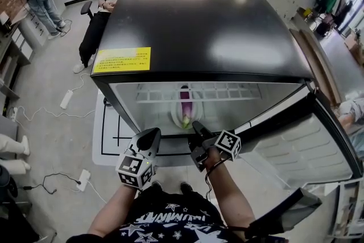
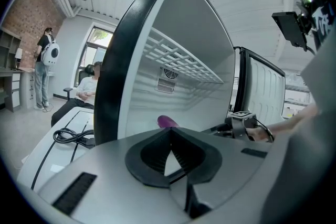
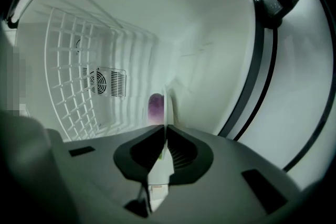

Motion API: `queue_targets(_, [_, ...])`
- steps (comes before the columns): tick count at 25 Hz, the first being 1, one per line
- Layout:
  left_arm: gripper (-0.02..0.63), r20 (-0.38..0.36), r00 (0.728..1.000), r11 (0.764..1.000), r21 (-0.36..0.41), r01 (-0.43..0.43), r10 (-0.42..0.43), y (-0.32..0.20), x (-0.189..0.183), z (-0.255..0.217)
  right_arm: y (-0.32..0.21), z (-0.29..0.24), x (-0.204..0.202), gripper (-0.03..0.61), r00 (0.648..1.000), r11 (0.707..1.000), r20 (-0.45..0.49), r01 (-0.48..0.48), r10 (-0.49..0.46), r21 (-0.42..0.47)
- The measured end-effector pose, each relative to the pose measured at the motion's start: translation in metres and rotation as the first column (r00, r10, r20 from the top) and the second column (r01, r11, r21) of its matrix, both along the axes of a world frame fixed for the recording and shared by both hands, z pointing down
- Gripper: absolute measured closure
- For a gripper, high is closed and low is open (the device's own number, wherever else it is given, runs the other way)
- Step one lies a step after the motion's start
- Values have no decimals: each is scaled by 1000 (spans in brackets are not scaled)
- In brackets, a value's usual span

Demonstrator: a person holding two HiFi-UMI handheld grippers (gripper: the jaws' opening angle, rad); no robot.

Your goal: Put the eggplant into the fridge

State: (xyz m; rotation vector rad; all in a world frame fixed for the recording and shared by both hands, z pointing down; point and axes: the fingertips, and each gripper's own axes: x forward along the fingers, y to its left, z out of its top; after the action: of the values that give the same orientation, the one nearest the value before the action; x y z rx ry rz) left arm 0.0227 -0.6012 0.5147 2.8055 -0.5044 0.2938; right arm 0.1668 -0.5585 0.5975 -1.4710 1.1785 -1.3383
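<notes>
Right gripper (image 1: 196, 126) clamps plate (image 1: 175, 116) rim at 6 o'clock to seat eggplant (image 1: 186, 102) inside fridge (image 1: 199, 25) (left gripper (image 1: 153, 134) closed, empty).

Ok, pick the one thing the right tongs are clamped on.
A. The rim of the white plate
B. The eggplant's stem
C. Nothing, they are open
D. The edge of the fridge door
A: in the right gripper view, the right tongs are shut on the thin rim of the white plate. The eggplant lies on it, further inside the fridge, untouched by the tongs.
</notes>
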Motion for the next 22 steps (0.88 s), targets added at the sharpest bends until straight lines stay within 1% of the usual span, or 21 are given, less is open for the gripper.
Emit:
queue_targets(3, [604, -6, 1000, 1000, -1, 2, -2, 1, 0, -1, 1, 6, 1, 554, 999, 998, -33, 13, -15, -53])
queue_targets(5, [604, -7, 1000, 1000, -1, 2, -2, 2, 1, -1, 1, 8, 2, 552, 999, 997, -44, 20, -23, -73])
queue_targets(16, [604, -24, 1000, 1000, -3, 7, -7, 2, 3, -3, -7, 4, -2, 552, 992, 993, -87, 85, -92, -81])
queue_targets(19, [604, -33, 999, 1000, -3, 6, -6, 1, 4, -5, -7, 2, -3, 551, 987, 990, -111, 105, -115, -96])
queue_targets(22, [604, -38, 999, 1000, -2, 5, -5, 1, 5, -6, -7, 2, -2, 549, 985, 988, -123, 106, -119, -112])
